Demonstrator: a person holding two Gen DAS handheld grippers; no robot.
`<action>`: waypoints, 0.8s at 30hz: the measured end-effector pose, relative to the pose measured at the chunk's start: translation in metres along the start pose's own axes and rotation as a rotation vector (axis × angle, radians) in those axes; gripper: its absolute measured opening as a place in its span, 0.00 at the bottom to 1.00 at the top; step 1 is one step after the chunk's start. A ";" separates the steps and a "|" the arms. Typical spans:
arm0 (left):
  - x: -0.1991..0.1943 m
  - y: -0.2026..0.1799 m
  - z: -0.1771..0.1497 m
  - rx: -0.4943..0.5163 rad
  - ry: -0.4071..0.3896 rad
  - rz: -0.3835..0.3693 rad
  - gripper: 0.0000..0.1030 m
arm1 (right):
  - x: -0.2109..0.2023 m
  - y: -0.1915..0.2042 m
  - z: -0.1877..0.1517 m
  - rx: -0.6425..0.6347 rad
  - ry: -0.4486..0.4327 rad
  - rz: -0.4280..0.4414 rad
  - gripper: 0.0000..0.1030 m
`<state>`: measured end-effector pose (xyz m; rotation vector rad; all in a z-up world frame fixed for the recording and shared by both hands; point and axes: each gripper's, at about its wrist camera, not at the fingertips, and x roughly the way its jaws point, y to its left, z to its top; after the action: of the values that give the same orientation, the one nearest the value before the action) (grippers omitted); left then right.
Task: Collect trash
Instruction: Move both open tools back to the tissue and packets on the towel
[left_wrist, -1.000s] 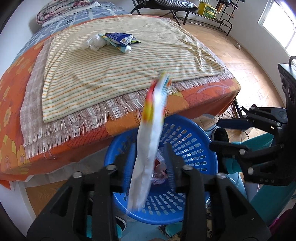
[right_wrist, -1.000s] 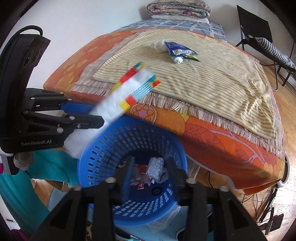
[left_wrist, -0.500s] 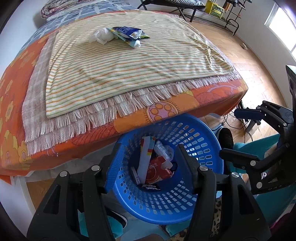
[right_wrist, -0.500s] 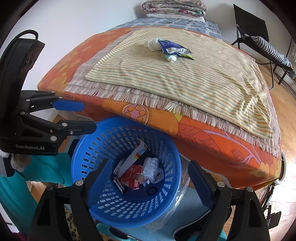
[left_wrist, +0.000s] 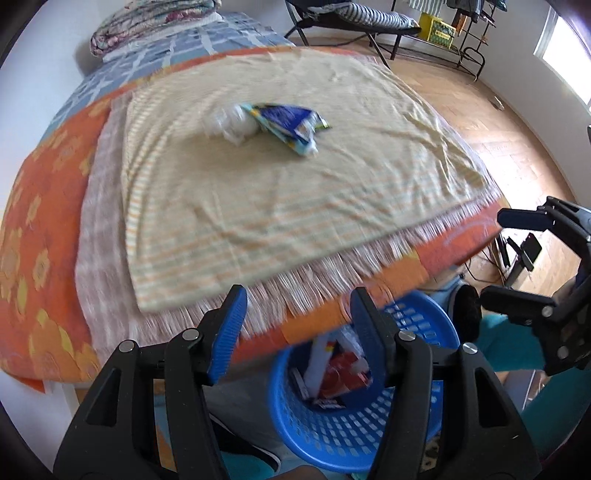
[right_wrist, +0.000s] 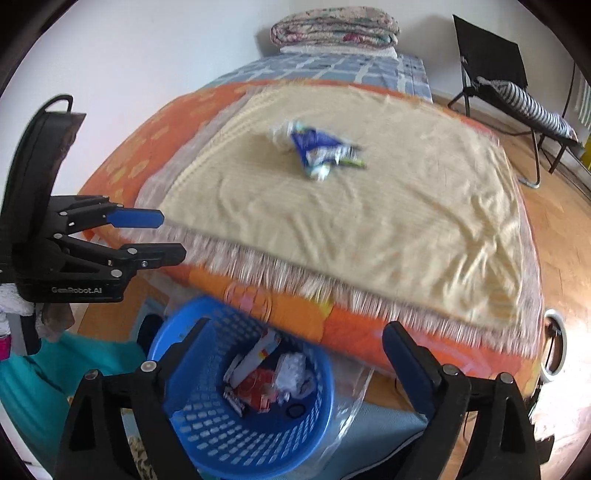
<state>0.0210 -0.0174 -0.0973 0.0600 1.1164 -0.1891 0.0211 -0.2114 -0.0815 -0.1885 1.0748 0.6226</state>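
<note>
A blue slotted basket (left_wrist: 354, 435) (right_wrist: 207, 435) stands on the floor against the bed's near edge and holds several wrappers (right_wrist: 266, 376), one long and white. On the striped yellow blanket (left_wrist: 295, 199) lie a blue wrapper (left_wrist: 288, 122) (right_wrist: 317, 151) and crumpled white plastic (left_wrist: 232, 123) beside it. My left gripper (left_wrist: 297, 317) is open and empty, above the bed edge and basket. My right gripper (right_wrist: 295, 350) is open wide and empty over the basket. Each gripper shows in the other's view: the right one (left_wrist: 517, 258), the left one (right_wrist: 162, 236).
The bed has an orange flowered cover (left_wrist: 40, 229) and folded quilts (right_wrist: 332, 26) at its head. A black folding chair (right_wrist: 517, 96) stands on the wood floor (left_wrist: 517, 155) at the far right. Teal fabric (right_wrist: 55, 369) and a clear plastic bag (right_wrist: 351, 413) lie by the basket.
The long white wrapper dropped from my left gripper into the basket. Both grippers opened, then lifted and tilted up toward the bed.
</note>
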 end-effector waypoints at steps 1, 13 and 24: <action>0.001 0.003 0.005 0.004 -0.007 0.010 0.58 | 0.000 -0.003 0.006 0.000 -0.004 0.007 0.91; 0.026 0.045 0.070 -0.004 -0.062 0.026 0.58 | 0.007 -0.051 0.095 0.037 -0.125 0.033 0.91; 0.069 0.059 0.114 0.057 -0.069 0.033 0.58 | 0.066 -0.090 0.164 0.089 -0.046 0.134 0.91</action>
<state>0.1624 0.0160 -0.1117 0.1218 1.0402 -0.1916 0.2182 -0.1883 -0.0731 -0.0248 1.0739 0.6946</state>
